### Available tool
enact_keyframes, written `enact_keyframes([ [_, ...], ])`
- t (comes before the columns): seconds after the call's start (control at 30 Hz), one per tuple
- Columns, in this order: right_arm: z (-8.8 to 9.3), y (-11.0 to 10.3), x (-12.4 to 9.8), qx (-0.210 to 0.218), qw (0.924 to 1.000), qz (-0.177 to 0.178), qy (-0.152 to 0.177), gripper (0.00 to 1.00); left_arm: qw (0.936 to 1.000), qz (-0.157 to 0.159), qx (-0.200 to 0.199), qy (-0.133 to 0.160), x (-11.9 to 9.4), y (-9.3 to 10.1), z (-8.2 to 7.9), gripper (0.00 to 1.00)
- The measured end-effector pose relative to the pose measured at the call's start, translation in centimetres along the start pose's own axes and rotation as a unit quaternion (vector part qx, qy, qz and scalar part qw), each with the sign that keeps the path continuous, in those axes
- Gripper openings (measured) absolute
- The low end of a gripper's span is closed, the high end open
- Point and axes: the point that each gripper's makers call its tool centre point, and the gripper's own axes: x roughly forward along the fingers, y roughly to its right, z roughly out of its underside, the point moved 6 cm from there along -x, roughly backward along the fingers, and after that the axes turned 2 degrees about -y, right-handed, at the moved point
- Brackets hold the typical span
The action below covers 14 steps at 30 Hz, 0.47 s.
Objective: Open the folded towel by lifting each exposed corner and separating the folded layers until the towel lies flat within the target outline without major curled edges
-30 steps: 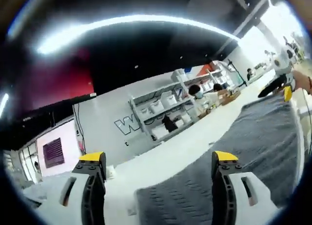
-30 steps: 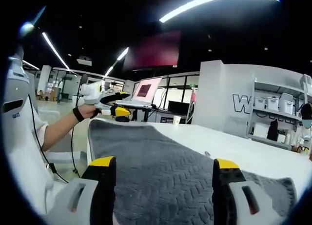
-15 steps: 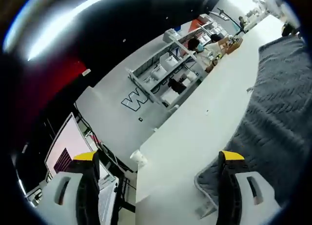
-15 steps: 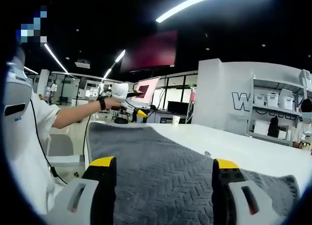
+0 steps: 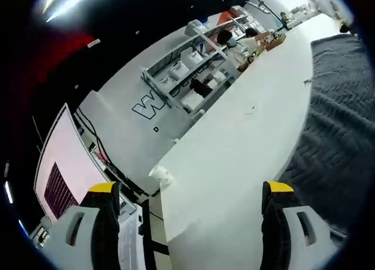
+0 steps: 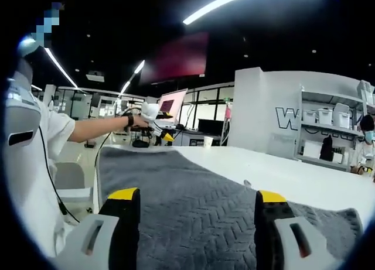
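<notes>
Both tongs stand apart, holding nothing. Right tongs point(image 6: 198, 202) hover low over the grey towel point(image 6: 193, 194), which lies spread on the white tabletop point(image 6: 281, 176). Left tongs point(image 5: 190, 194) hang above bare tabletop, towel edge just beside the right jaw. Shelving point(image 5: 193, 71) stands beyond the far edge.

wall lettering point(image 5: 146, 108) | grey wall point(image 5: 117, 129) | reads "W", remainder hidden by shelving point(image 5: 187, 65)

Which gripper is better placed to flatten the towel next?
Probably the right gripper: its open jaws sit low over the grey towel. The left gripper, also open, points at bare table beside it.
</notes>
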Motion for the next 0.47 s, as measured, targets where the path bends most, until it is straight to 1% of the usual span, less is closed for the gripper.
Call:
enact_keyframes([
  [0.03, 0.0, 0.0, 0.2, 0.0, 1.0, 0.0, 0.0, 0.79, 0.9998, -0.014, 0.013, -0.004, 0.2, -0.6, 0.2, 0.99],
  [0.07, 0.0, 0.1, 0.3, 0.0, 1.0, 0.001, 0.0, 0.79, 0.9993, -0.012, 0.032, -0.013, 0.2, -0.8, 0.4, 0.99],
  [0.17, 0.2, 0.0, 0.8, 0.002, 1.0, 0.002, -0.004, 0.79, 0.9996, -0.005, 0.019, -0.022, 0.5, -1.0, 1.0, 0.99],
  [0.3, 0.4, -0.2, 1.3, 0.006, 0.9999, -0.003, -0.01, 0.79, 0.9989, -0.002, 0.029, -0.035, 0.8, -0.7, 1.3, 0.99],
  [0.4, 0.4, -0.3, 1.3, 0.004, 0.9999, -0.005, -0.013, 0.79, 0.9984, -0.002, 0.037, -0.044, 1.1, -0.8, 1.4, 0.99],
  [0.47, 0.4, -0.3, 1.3, 0.004, 0.9999, -0.006, -0.013, 0.79, 0.9982, 0.001, 0.03, -0.051, 1.3, -0.9, 1.7, 0.99],
])
